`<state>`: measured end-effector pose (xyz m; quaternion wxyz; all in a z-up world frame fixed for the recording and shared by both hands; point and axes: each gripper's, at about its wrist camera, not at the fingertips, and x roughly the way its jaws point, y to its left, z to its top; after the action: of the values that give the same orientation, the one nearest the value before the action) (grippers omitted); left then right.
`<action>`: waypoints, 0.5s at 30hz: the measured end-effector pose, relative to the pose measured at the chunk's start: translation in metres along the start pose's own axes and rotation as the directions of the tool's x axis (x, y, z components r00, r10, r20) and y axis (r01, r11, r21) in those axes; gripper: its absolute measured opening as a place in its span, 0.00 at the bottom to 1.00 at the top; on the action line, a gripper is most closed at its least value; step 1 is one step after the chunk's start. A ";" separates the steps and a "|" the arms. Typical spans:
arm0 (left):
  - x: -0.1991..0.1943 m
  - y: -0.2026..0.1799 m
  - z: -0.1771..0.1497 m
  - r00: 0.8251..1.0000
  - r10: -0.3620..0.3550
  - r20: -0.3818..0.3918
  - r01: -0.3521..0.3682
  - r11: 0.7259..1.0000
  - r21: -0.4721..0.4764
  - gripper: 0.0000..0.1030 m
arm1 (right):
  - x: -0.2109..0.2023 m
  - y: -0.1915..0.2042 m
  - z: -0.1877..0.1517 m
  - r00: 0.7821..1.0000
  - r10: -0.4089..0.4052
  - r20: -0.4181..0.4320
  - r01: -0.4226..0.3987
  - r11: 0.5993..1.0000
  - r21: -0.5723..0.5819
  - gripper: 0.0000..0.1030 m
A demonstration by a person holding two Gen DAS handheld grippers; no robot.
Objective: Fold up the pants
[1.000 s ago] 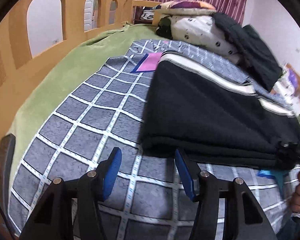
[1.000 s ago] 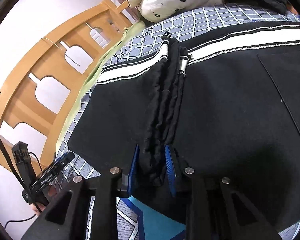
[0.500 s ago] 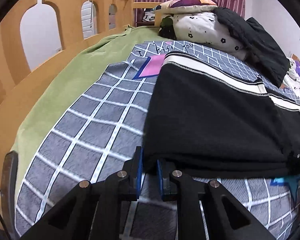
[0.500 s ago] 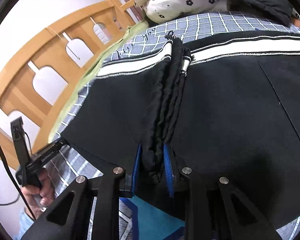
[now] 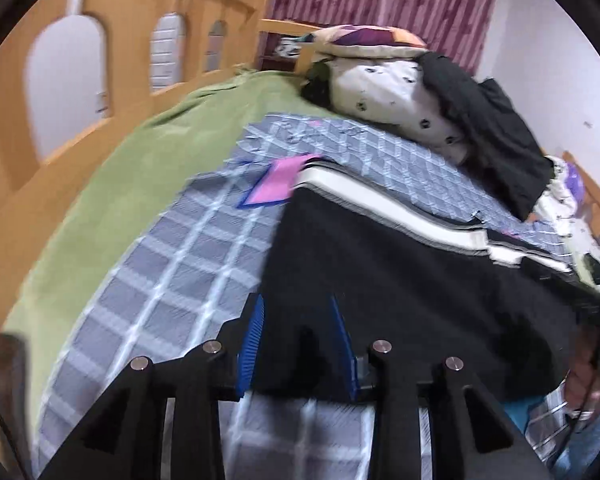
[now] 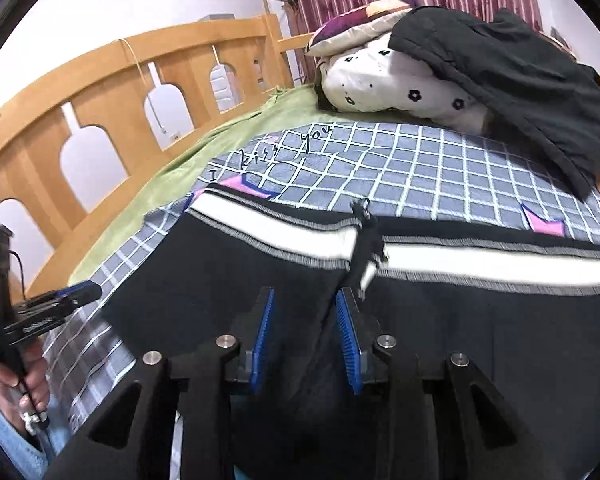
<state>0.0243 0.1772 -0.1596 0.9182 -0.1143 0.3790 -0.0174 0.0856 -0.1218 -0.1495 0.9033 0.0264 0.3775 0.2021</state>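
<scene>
Black pants (image 5: 400, 280) with a white side stripe lie folded on a grey checked blanket (image 5: 172, 280). My left gripper (image 5: 298, 332) has its blue pads part open around the near left edge of the pants. My right gripper (image 6: 306, 328) has its pads part open over the black fabric of the pants (image 6: 480, 320), just short of the drawstring waist fold (image 6: 364, 248). The left gripper also shows in the right wrist view (image 6: 60, 300), at the pants' left corner.
A wooden bed rail (image 6: 112, 120) runs along the left over a green sheet (image 5: 140, 168). A white flowered pillow (image 6: 400, 84) and a dark jacket (image 6: 520, 92) are piled at the head of the bed. Striped curtains (image 5: 380, 0) hang behind.
Both grippers have opened: the left from a tight pinch on the pants' edge, the right from its grip on the bunched waistband. The waistband now lies flatter on the bed.
</scene>
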 end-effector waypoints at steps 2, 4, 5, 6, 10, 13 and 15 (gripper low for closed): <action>0.020 -0.004 -0.002 0.998 0.009 -0.059 -0.009 1.000 0.002 0.34 | 0.027 -0.003 0.005 0.999 -0.018 -0.035 0.017 1.000 -0.011 0.31; 0.035 -0.005 -0.015 0.996 0.029 -0.083 -0.025 0.999 0.044 0.33 | 0.056 -0.011 0.001 0.993 -0.053 -0.107 0.052 0.999 -0.010 0.22; 0.035 -0.006 -0.020 0.997 0.033 -0.072 -0.028 0.997 0.071 0.33 | 0.066 -0.012 -0.003 0.987 -0.076 -0.138 0.076 0.997 -0.010 0.20; 0.032 -0.009 -0.023 0.997 0.042 -0.062 -0.036 0.995 0.092 0.34 | 0.078 -0.018 -0.009 0.977 -0.114 -0.178 0.115 0.993 -0.006 0.21; 0.025 0.005 -0.023 0.997 -0.022 -0.075 0.021 1.000 -0.015 0.34 | 0.070 -0.029 -0.008 0.982 -0.056 -0.179 0.067 0.996 0.059 0.22; 0.022 0.025 -0.025 0.993 -0.102 -0.065 0.090 0.982 -0.165 0.34 | 0.052 -0.033 -0.009 0.986 -0.035 -0.163 0.048 0.996 0.075 0.22; 0.023 0.028 -0.028 0.992 -0.112 -0.060 0.100 0.979 -0.175 0.34 | 0.035 -0.032 -0.012 0.990 -0.053 -0.133 0.061 0.997 0.053 0.25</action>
<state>0.0199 0.1965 -0.2009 0.8889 -0.2124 0.4041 -0.0375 0.1104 -0.1387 -0.1882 0.8808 0.0278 0.4423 0.1666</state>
